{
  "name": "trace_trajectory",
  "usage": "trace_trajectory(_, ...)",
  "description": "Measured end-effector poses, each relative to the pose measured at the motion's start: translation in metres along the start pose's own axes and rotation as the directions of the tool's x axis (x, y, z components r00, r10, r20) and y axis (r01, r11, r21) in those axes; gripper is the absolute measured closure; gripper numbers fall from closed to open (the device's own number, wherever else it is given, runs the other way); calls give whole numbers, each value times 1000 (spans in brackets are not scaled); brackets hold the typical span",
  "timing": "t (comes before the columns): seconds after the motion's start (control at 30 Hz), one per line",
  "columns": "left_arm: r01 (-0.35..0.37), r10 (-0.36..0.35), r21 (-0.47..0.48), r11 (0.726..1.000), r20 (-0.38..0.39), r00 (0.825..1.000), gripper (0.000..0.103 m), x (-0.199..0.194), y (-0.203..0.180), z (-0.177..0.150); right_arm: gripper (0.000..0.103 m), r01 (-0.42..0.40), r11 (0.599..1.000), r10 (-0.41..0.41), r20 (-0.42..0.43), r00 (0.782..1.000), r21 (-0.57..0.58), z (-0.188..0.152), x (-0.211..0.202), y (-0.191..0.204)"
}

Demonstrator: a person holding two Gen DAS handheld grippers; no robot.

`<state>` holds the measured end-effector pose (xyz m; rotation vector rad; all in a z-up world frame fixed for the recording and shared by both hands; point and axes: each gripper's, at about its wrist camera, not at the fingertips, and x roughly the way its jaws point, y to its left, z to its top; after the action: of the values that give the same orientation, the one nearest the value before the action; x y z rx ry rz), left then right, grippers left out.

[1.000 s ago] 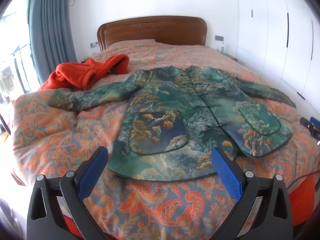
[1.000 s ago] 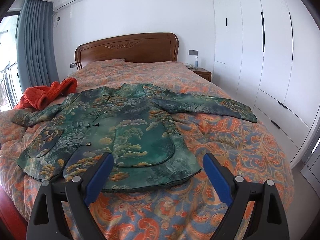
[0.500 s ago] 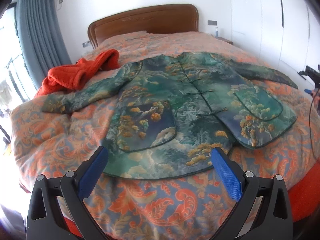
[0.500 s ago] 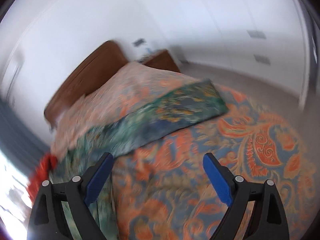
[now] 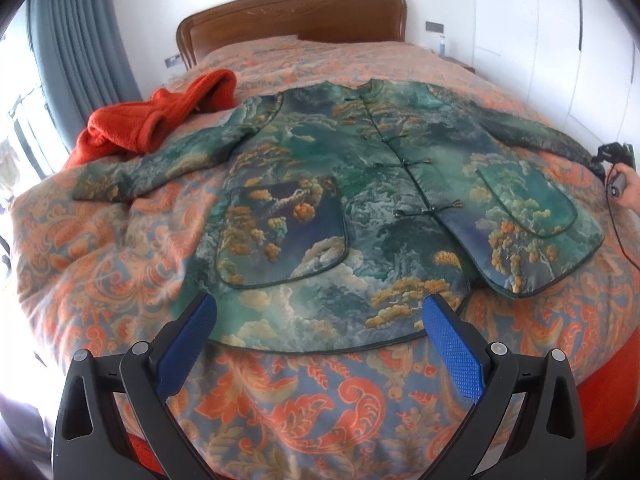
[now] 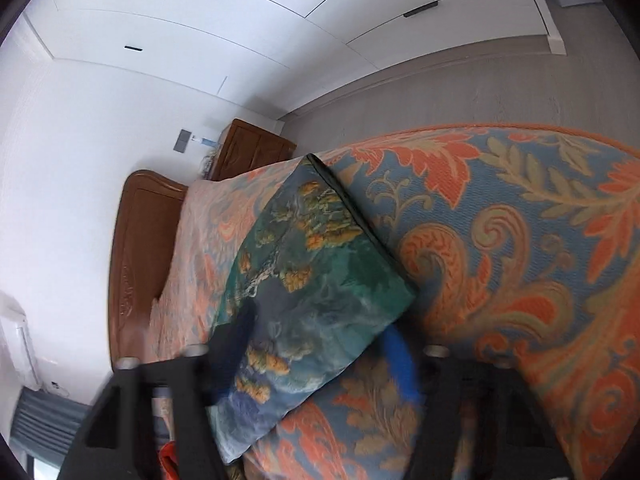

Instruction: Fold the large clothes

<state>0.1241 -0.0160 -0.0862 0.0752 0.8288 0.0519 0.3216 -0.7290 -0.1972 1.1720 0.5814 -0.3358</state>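
A green and blue patterned jacket [image 5: 360,196] lies flat, front up, on the bed, both sleeves spread out. My left gripper [image 5: 320,320] is open and empty, hovering just over the jacket's bottom hem. My right gripper [image 6: 320,344] is rolled sideways at the right sleeve [image 6: 308,276]. Its jaws stand on either side of the sleeve near the cuff, and motion blur hides whether they press on it. The right gripper also shows in the left wrist view [image 5: 612,168], held by a hand at the end of that sleeve.
The bed has an orange and blue floral bedspread [image 5: 120,280] and a wooden headboard [image 5: 292,16]. An orange garment [image 5: 156,124] lies bunched at the far left. A wooden nightstand [image 6: 252,148] and white wardrobes [image 6: 360,12] stand to the right of the bed.
My right gripper swung away from the jacket's hem to the right sleeve's cuff and rolled sideways, jaws narrowing around the sleeve. My left gripper came a little closer to the hem, still open.
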Motion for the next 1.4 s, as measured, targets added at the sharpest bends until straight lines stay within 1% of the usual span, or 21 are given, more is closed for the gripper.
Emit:
trace_trajectory(0.03, 1, -1, -1, 1000, -3, 1000, 1, 1, 0, 0, 87, 34, 999, -34, 3, 999, -15, 1, 4, 3)
trace_trajectory(0.13, 2, -2, 2, 1000, -2, 1000, 1, 2, 1, -2, 93, 71, 994, -65, 68, 996, -88, -7, -8, 25)
trace_trajectory(0.2, 1, -1, 4, 1000, 1, 1000, 1, 3, 1, -3, 93, 58, 974, -35, 110, 993, -218, -22, -26, 58)
trace_trajectory(0.23, 5, -5, 2, 1000, 0, 1000, 1, 4, 2, -3, 93, 24, 954, 8, 102, 995, -300, -33, -37, 79)
trace_trajectory(0.3, 28, -28, -11, 1000, -8, 1000, 1, 7, 4, -5, 93, -52, 892, 91, 66, 994, -449, -62, -59, 121)
trace_trajectory(0.37, 48, -48, -26, 999, -9, 999, 1, 6, 5, -5, 93, -120, 793, 162, 17, 987, -598, -106, -83, 168)
trace_trajectory(0.47, 68, -68, -45, 997, 12, 998, 1, -2, 8, -5, 93, -198, 653, 215, -72, 974, -731, -176, -100, 219)
trace_trajectory(0.5, 68, -67, -49, 996, 23, 997, 1, -6, 10, -6, 93, -222, 599, 218, -111, 970, -769, -209, -102, 236)
trace_trajectory(0.67, 44, -39, -86, 995, 51, 998, 1, -23, 29, -15, 94, -293, 415, 169, -243, 955, -861, -336, -78, 270)
trace_trajectory(0.73, 29, -25, -104, 994, 43, 999, 1, -25, 40, -21, 94, -309, 366, 125, -282, 951, -878, -387, -62, 270)
trace_trajectory(0.87, -4, 8, -132, 991, 24, 1000, 1, -26, 56, -34, 93, -278, 263, 36, -279, 960, -924, -461, -34, 257)
trace_trajectory(0.93, -11, 13, -146, 989, 14, 1000, 1, -25, 62, -40, 89, -258, 246, -10, -269, 963, -934, -483, -23, 248)
trace_trajectory(1.0, -14, 14, -158, 987, 0, 1000, 1, -22, 66, -44, 76, -244, 250, -63, -267, 962, -937, -496, -7, 237)
trace_trajectory(1.03, -12, 11, -161, 987, -6, 1000, 1, -20, 67, -46, 56, -251, 254, -94, -282, 955, -934, -502, 0, 231)
trace_trajectory(1.07, -9, 7, -161, 987, -10, 1000, 1, -18, 67, -45, 40, -273, 259, -110, -309, 945, -926, -503, -1, 227)
trace_trajectory(1.13, 12, -14, -160, 987, -10, 1000, 1, -16, 65, -41, 39, -328, 263, -110, -366, 924, -907, -507, -11, 217)
trace_trajectory(1.23, 102, -101, -166, 981, 12, 995, 1, -13, 62, -25, 39, -369, 245, -82, -399, 913, -896, -506, -44, 203)
trace_trajectory(1.3, 212, -210, -193, 958, 30, 977, 1, -6, 59, -5, 36, -385, 243, -28, -404, 914, -890, -499, -76, 185)
trace_trajectory(1.33, 280, -278, -212, 936, 38, 960, 1, -1, 57, 8, 33, -389, 246, -10, -404, 915, -888, -493, -90, 178)
trace_trajectory(1.37, 348, -348, -230, 909, 41, 936, 1, 8, 53, 24, 32, -389, 253, 9, -400, 917, -886, -488, -104, 167)
trace_trajectory(1.4, 419, -423, -246, 874, 37, 905, 1, 21, 46, 43, 32, -383, 264, 25, -391, 920, -885, -480, -118, 154)
